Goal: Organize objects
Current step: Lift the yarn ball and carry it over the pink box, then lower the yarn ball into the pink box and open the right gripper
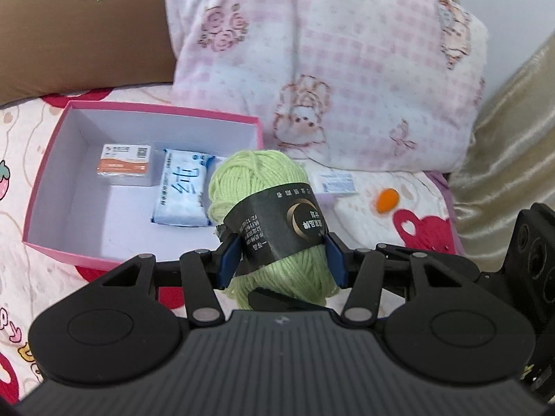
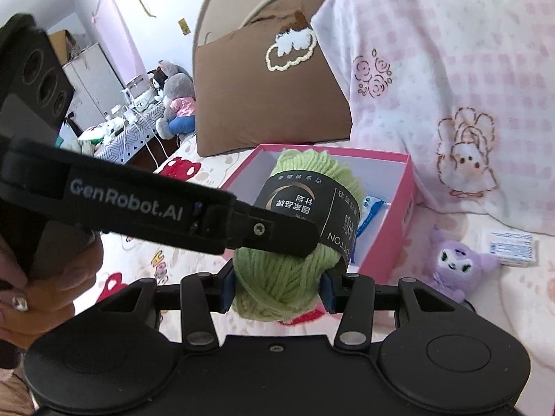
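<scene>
I am clamping the green yarn ball (image 1: 274, 222) in both my left gripper (image 1: 282, 260) and my right gripper (image 2: 277, 291), pads pressing its soft sides. It is probably handling light and squashy (the paper band (image 1: 277, 222) looks slippery), so I am judging the bare strands the safer hold as it hangs near the pink box (image 1: 52, 159) corner.

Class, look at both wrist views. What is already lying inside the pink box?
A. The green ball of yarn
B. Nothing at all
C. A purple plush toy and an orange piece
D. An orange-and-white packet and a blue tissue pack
D: the left wrist view shows an orange-and-white packet and a blue tissue pack on the floor of the pink box, while the green yarn is gripped between the blue pads above the bed.
</scene>
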`<state>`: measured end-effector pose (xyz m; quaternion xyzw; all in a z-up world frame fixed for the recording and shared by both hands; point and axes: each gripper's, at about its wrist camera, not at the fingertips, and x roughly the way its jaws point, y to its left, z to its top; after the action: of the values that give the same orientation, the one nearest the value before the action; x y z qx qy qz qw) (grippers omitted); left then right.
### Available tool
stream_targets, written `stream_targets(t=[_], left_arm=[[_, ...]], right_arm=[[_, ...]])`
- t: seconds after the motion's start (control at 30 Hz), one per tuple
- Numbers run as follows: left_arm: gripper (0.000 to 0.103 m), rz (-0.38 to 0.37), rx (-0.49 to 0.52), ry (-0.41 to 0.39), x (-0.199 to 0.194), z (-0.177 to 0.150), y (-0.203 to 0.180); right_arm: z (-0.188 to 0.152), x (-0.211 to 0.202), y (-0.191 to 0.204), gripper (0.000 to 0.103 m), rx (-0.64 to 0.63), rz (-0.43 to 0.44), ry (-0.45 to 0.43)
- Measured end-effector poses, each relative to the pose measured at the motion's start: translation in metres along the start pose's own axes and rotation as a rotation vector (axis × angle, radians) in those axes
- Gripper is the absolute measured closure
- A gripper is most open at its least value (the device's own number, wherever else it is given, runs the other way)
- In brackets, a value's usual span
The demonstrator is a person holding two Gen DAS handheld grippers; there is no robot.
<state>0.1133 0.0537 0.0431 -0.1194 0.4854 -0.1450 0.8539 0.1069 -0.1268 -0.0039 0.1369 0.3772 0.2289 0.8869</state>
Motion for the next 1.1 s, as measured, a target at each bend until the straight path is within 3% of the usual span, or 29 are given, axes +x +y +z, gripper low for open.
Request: stream_targets(t=[0.3,0.57,0.83,1.1], left_arm=[[0.052,-0.062,-0.04,-0.027,0.031,0.025,0.034],[0.052,-0.157,-0.12,-0.016,0.079,0.038,0.069],[0.052,-0.25,-0.18,0.001,0.119,0.049,0.099],[0.051,-0.304,-0.302,0.038,0.148,0.049,0.128]], right_arm=[[0.024,0.036,-0.018,0.051,0.027,-0.021,0.006],[0.032,0.074,-0.029,0.049,-0.009,-0.144,0.025],[0.031,0.109,-0.021,0.049,-0.165,-0.333,0.043],[0.032,0.135,-0.02,0.048,-0.254,-0.404,0.097]])
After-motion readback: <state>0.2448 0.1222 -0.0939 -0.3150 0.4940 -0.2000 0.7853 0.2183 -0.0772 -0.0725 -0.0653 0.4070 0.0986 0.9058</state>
